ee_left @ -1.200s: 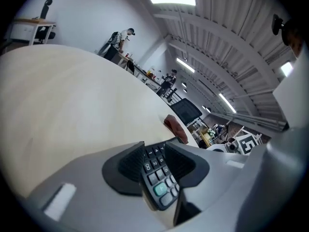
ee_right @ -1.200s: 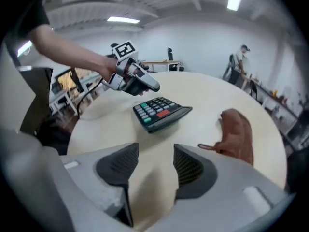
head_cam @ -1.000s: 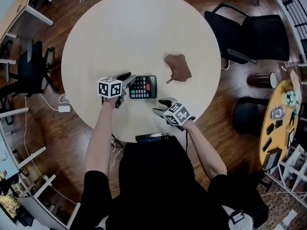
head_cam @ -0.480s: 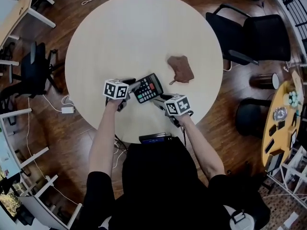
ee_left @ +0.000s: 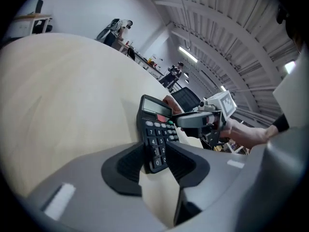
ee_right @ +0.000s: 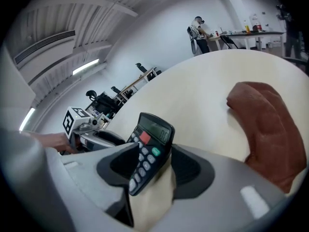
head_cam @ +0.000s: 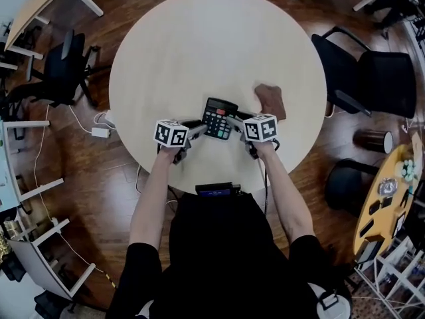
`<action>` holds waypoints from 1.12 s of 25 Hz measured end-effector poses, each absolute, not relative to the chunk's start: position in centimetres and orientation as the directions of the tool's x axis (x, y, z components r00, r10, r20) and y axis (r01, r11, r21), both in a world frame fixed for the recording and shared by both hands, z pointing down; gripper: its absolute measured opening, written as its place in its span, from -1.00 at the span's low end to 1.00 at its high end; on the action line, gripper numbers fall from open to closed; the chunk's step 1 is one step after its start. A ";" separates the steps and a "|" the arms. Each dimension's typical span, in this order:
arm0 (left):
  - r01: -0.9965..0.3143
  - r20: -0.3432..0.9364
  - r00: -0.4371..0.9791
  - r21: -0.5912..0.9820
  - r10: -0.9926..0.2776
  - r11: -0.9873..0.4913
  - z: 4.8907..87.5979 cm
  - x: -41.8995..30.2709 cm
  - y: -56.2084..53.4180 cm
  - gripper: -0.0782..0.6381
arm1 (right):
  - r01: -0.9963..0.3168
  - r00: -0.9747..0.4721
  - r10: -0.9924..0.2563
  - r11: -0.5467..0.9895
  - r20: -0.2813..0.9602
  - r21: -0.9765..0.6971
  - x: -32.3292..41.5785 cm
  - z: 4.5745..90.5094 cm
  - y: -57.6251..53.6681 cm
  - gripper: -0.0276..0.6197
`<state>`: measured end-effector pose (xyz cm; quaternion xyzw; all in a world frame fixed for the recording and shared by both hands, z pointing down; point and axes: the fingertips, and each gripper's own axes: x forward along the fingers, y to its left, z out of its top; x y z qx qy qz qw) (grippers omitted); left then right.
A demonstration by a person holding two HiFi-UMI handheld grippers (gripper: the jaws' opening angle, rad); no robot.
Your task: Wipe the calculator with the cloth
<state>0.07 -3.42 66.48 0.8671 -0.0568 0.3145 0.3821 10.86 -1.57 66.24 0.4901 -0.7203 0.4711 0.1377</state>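
Note:
The black calculator [head_cam: 219, 117] is near the front of the round table [head_cam: 199, 38], display end away from me. My left gripper [head_cam: 195, 129] has the keypad end [ee_left: 155, 146] between its jaws, which are closing on it, pads against its sides. My right gripper [head_cam: 234, 122] is shut on the calculator's right side [ee_right: 147, 149], which stands tilted between its pads. In the left gripper view, one finger of the right gripper [ee_left: 193, 120] lies across the calculator's upper corner. The brown cloth [head_cam: 271, 102] lies crumpled just right of the right gripper, also [ee_right: 270, 129].
A black device [head_cam: 214, 190] sits at the table's front edge by my body. Black office chairs stand right [head_cam: 372, 65] and left [head_cam: 60, 65] of the table. A power adapter [head_cam: 101, 132] with its cable lies on the wooden floor.
The right gripper came up from the table's front edge and took the calculator's right side. The calculator turned and shifted right, closer to the cloth, with the left gripper following it.

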 end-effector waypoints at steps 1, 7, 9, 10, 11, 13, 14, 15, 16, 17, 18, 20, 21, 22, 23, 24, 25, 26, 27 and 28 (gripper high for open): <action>-0.346 0.585 0.800 0.634 0.135 -0.692 66.5 -0.3 -3.2 -0.38 | -0.838 -0.483 -0.574 0.085 0.661 -0.538 10.7 66.2 -2.0 -0.27; -0.390 0.576 0.812 0.657 0.095 -0.645 66.6 -2.2 -2.4 -0.38 | -0.834 -0.506 -0.568 0.132 0.649 -0.536 8.8 66.2 -4.9 -0.27; -0.401 0.568 0.819 0.667 0.080 -0.628 66.5 -2.3 -2.2 -0.38 | -0.827 -0.515 -0.574 0.138 0.637 -0.544 8.5 66.1 -5.8 -0.27; -0.409 0.565 0.822 0.672 0.070 -0.617 66.5 -2.2 -2.1 -0.38 | -0.824 -0.517 -0.578 0.134 0.632 -0.551 8.6 66.0 -6.0 -0.27; -0.419 0.564 0.823 0.675 0.059 -0.607 66.6 -2.1 -2.1 -0.38 | -0.821 -0.515 -0.582 0.125 0.630 -0.557 8.8 65.8 -6.0 -0.27; -0.441 0.567 0.823 0.676 0.035 -0.590 66.7 -2.0 -2.3 -0.38 | -0.822 -0.502 -0.581 0.091 0.640 -0.562 9.5 65.6 -5.2 -0.27; -0.449 0.567 0.824 0.678 0.025 -0.583 66.6 -2.1 -2.5 -0.38 | -0.826 -0.494 -0.571 0.072 0.655 -0.560 9.7 65.7 -4.5 -0.27; -0.454 0.564 0.825 0.681 0.018 -0.574 66.6 -2.2 -2.6 -0.37 | -0.829 -0.490 -0.556 0.057 0.672 -0.557 9.8 66.0 -3.6 -0.27; -0.456 0.560 0.828 0.687 0.013 -0.566 66.5 -2.3 -2.8 -0.37 | -0.829 -0.492 -0.538 0.051 0.684 -0.557 9.7 66.3 -2.7 -0.27; -0.458 0.556 0.831 0.694 0.010 -0.556 66.6 -2.4 -2.9 -0.38 | -0.826 -0.502 -0.524 0.053 0.688 -0.562 9.3 66.5 -1.9 -0.27; -0.459 0.552 0.834 0.701 0.008 -0.545 66.6 -2.4 -3.0 -0.38 | -0.818 -0.516 -0.516 0.061 0.684 -0.571 8.8 66.6 -1.4 -0.27; -0.460 0.543 0.840 0.717 0.006 -0.523 66.6 -2.2 -3.0 -0.37 | -0.795 -0.551 -0.517 0.089 0.655 -0.600 7.8 66.6 -1.1 -0.27; -0.462 0.542 0.841 0.722 0.005 -0.515 66.7 -2.0 -3.0 -0.37 | -0.786 -0.563 -0.523 0.100 0.640 -0.610 7.5 66.6 -1.1 -0.27; -0.465 0.542 0.841 0.725 0.004 -0.509 66.7 -1.7 -2.9 -0.37 | -0.784 -0.565 -0.530 0.106 0.632 -0.612 7.6 66.5 -1.1 -0.27; -0.467 0.541 0.841 0.727 0.001 -0.503 66.8 -1.5 -2.7 -0.37 | -0.789 -0.558 -0.539 0.109 0.631 -0.605 8.1 66.3 -1.2 -0.27; -0.468 0.538 0.843 0.731 -0.001 -0.497 66.8 -1.2 -2.6 -0.37 | -0.800 -0.545 -0.548 0.112 0.634 -0.590 8.8 66.1 -1.2 -0.27; -0.468 0.535 0.845 0.735 -0.004 -0.490 66.8 -1.0 -2.6 -0.37 | -0.816 -0.526 -0.555 0.115 0.644 -0.567 9.6 65.9 -1.2 -0.27; -0.469 0.532 0.847 0.739 -0.008 -0.485 66.8 -0.8 -2.6 -0.37 | -0.834 -0.506 -0.558 0.121 0.658 -0.539 10.4 65.7 -1.3 -0.27; -0.471 0.531 0.847 0.740 -0.012 -0.481 66.7 -0.8 -2.6 -0.37 | -0.850 -0.489 -0.557 0.128 0.672 -0.512 11.1 65.6 -1.4 -0.27; -0.473 0.532 0.847 0.740 -0.015 -0.478 66.7 -0.8 -2.6 -0.37 | -0.863 -0.474 -0.553 0.136 0.685 -0.487 11.7 65.6 -1.5 -0.27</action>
